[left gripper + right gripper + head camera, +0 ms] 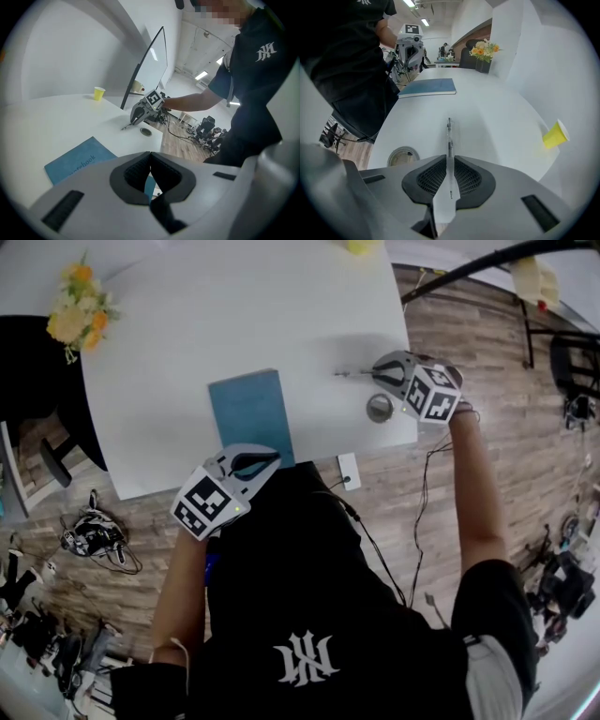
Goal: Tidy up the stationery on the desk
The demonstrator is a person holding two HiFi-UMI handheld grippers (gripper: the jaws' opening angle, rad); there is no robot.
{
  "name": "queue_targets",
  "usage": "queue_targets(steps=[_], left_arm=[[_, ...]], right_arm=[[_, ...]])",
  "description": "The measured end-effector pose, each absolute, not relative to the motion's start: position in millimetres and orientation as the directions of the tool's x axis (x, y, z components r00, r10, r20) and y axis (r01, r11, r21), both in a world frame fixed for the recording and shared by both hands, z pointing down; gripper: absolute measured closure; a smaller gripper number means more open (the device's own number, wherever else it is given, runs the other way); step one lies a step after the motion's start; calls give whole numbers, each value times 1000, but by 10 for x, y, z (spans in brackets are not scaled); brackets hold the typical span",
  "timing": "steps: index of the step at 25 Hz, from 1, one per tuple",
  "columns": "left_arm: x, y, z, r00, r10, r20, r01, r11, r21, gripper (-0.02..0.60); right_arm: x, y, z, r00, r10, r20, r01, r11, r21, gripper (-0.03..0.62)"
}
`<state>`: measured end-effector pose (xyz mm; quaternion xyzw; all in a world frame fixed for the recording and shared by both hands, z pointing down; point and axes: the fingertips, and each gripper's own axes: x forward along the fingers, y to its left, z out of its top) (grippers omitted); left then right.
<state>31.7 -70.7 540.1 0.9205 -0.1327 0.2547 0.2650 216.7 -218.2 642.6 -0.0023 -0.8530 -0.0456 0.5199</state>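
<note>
Pen (449, 136) pinched lengthwise in your right tool (449, 161), ready to carry; left tool (150, 157), closed empty, hovers beside notebook (248, 413), centre frame

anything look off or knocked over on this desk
Nothing stands out. The flat blue notebook lies closed on the white desk, the small yellow paper cup stands upright, and the thin clear pen is clamped in the right tongs. No spill or damage shows.
</note>
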Motion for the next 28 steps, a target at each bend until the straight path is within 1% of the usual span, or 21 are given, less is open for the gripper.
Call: queue_targets(steps=[4,9,12,15,17,20,23,28], left_arm=[[287,-678,5395,835,-112,538,-379,-825,418,577],[280,-684,5316,838,-130,529,-383,-831,403,577],[257,-716,5225,841,-156,518,-387,-843,374,578],[190,-773,5069,846,-199,494,-396,-856,332,578],[139,-818,4948,853,-230,468,-406,-856,319,578],[94,-921,4766,852,-280,442,-427,-860,278,578],[43,-1043,4585,842,-324,431,-445,-869,216,578],[-32,-1110,4297,845,-361,394,-453,-876,167,578]], right_arm=[[2173,-2173,6400,-454,-57,889,47,995,88,520],[2132,-2147,6212,-480,-106,871,11,992,127,522],[2024,-2166,5970,-527,-163,834,-53,986,159,522],[1866,-2159,5602,-605,-233,761,-171,972,162,522],[1729,-2110,5303,-659,-270,702,-226,961,158,522],[1556,-2024,4859,-713,-324,622,-282,944,169,522],[1432,-1984,4499,-737,-387,553,-362,918,161,523],[1222,-1838,4015,-788,-430,441,-420,899,125,523]])
